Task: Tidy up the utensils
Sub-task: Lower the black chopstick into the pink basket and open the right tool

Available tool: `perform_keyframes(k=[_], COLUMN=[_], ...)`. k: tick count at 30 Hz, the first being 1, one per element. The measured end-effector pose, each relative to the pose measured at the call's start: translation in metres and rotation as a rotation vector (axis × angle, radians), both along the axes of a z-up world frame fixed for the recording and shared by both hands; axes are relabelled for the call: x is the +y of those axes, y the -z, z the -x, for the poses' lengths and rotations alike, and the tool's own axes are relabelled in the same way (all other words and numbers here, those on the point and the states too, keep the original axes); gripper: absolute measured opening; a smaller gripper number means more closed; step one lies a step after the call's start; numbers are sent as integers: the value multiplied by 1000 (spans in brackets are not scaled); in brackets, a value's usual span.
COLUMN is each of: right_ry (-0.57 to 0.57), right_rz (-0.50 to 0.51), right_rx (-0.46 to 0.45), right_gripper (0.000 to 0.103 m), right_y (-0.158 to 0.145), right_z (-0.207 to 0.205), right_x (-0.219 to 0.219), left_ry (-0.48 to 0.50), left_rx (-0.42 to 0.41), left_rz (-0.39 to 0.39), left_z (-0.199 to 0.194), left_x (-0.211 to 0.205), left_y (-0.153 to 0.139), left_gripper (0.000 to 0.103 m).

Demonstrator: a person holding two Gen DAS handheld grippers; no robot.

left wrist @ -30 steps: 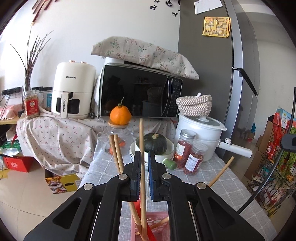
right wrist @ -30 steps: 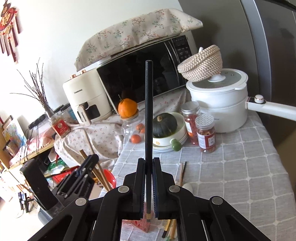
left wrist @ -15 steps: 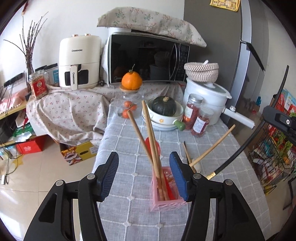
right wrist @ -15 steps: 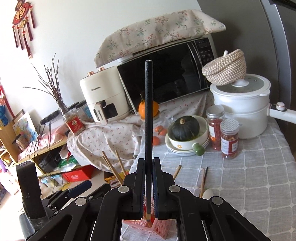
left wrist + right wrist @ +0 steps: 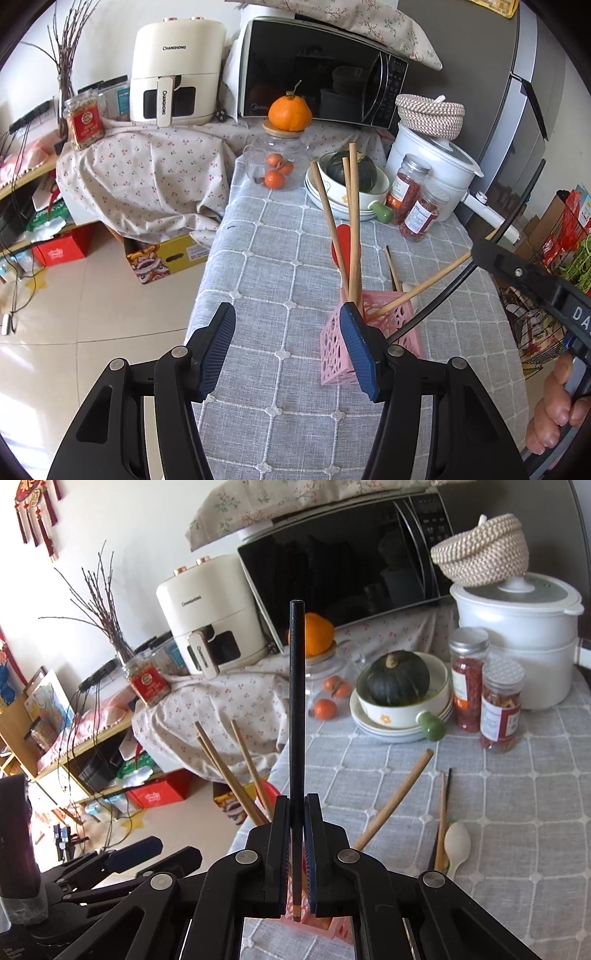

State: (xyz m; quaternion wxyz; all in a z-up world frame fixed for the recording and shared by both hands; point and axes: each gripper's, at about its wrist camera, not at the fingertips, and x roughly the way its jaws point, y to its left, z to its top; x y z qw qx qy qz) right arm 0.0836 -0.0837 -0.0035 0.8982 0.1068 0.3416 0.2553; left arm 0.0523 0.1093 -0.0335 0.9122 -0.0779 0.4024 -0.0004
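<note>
A table under a grey checked tablecloth (image 5: pixel 280 266) is seen filling both views, with a fridge (image 5: pixel 476 122) at about 2 o'clock in the left wrist view. At 12 o'clock a black microwave (image 5: pixel 317 70) is topped by a floral cloth; a cream air fryer (image 5: pixel 175 70) stands at 11 o'clock. A white electric pot (image 5: pixel 524 638) with a woven basket (image 5: pixel 484 555) on its lid is placed at 2 o'clock in the right wrist view. A dark green pumpkin (image 5: pixel 397 677) is held in a bowl on stacked plates, two red-filled jars (image 5: pixel 498 705) just beside it at 3 o'clock. An orange (image 5: pixel 290 112) sits on a glass jar's lid. The pink perforated utensil holder (image 5: pixel 384 332) stands on the cloth near 5 o'clock of centre in the left wrist view; wooden chopsticks (image 5: pixel 352 221) are stuck upright in it, one leaning out toward 2 o'clock. The left gripper (image 5: pixel 288 347) is spread wide with nothing between its blue pads, the right-hand pad just in front of the holder. The right gripper (image 5: pixel 297 853) is pressed together on a black chopstick (image 5: pixel 297 701), held upright above the holder. A loose chopstick pair and a pale spoon (image 5: pixel 456 845) lie on the cloth at 4 o'clock.
</note>
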Motion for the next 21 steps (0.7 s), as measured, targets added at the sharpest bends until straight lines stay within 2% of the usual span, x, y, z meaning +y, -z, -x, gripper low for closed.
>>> perform_keyframes(k=[4, 7, 10, 14, 21], right_ry=[-6, 1, 15, 31, 70], right_rz=[29, 16, 1, -14, -22], right_rx=[7, -9, -50, -95, -107], right_gripper=[10, 15, 26, 32, 53], right_y=[8, 1, -13, -31, -45], right_z=[-5, -5, 0, 9, 19], right_x=[4, -2, -11, -26, -55], left_ry=[23, 38, 50, 69, 114], left_rx=[4, 6, 21, 32, 31], left_rz=[-1, -2, 12, 19, 4], left_z=[1, 2, 2, 2, 7], left_x=[-4, -7, -10, -16, -31], left_y=[0, 0, 2, 3, 3], left_gripper=[62, 62, 62, 62, 67])
